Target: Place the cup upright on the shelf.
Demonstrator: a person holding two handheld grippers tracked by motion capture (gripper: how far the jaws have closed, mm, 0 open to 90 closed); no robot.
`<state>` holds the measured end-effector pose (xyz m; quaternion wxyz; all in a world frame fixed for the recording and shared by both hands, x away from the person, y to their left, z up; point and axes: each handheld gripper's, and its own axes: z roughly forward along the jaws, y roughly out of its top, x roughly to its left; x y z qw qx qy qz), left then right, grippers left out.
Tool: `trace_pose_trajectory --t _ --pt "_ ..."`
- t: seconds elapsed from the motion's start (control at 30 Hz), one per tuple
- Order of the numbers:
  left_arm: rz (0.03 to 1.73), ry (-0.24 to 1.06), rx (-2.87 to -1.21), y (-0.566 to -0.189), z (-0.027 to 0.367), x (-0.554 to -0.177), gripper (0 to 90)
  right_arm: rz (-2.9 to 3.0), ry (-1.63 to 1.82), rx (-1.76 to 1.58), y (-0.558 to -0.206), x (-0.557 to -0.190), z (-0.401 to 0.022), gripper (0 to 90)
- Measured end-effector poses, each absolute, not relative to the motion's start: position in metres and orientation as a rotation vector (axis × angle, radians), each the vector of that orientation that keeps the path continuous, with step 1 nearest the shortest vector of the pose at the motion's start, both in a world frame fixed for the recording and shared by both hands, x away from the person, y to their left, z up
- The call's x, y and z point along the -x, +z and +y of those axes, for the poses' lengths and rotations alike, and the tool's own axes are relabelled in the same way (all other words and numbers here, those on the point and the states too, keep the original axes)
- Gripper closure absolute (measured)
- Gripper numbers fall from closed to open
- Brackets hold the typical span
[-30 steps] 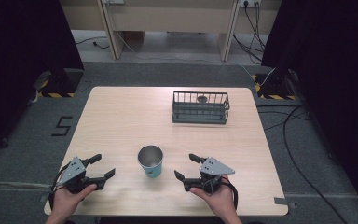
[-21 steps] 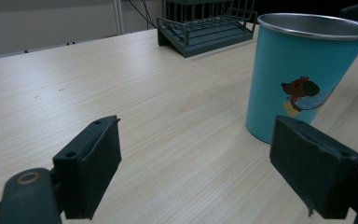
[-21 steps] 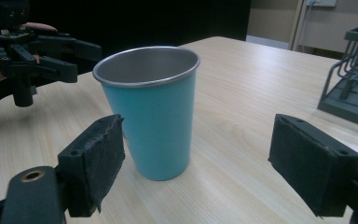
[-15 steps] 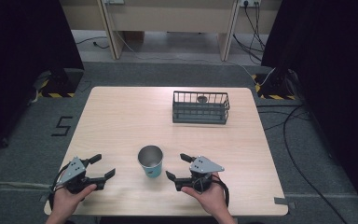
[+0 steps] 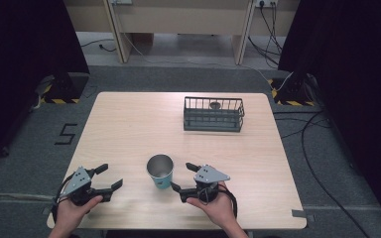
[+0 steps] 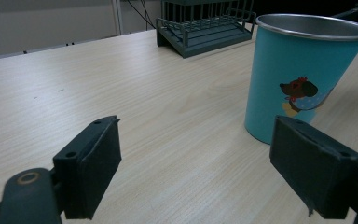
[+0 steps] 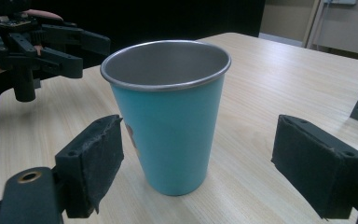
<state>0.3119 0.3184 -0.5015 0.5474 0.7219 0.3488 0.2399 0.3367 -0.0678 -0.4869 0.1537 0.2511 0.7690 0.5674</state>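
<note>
1. Since a second ago, the right claw (image 5: 182, 178) has slid left, toward the one cup (image 5: 159, 170).
2. Its jaws gape wide, empty, just beside that teal cup (steel-rimmed).
3. Left claw (image 5: 106, 177): wide open, empty, resting well apart on the bench (image 5: 129, 124).
4. One wire basket (image 5: 213, 114) stands farther back.

I see cup (image 5: 159, 170) near table's (image 5: 129, 124) front edge | my left gripper (image 5: 102, 178) left of it | right gripper (image 5: 182, 176) just right | basket (image 5: 213, 114) behind, toward far right
</note>
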Motion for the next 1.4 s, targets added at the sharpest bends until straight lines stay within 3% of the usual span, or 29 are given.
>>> trace_pose_trajectory --t 1.4 --pt "0.820 0.566 -1.714 -0.501 0.317 -0.312 15.9 2.273 1.654 -0.676 -0.501 -0.357 -0.027 15.2"
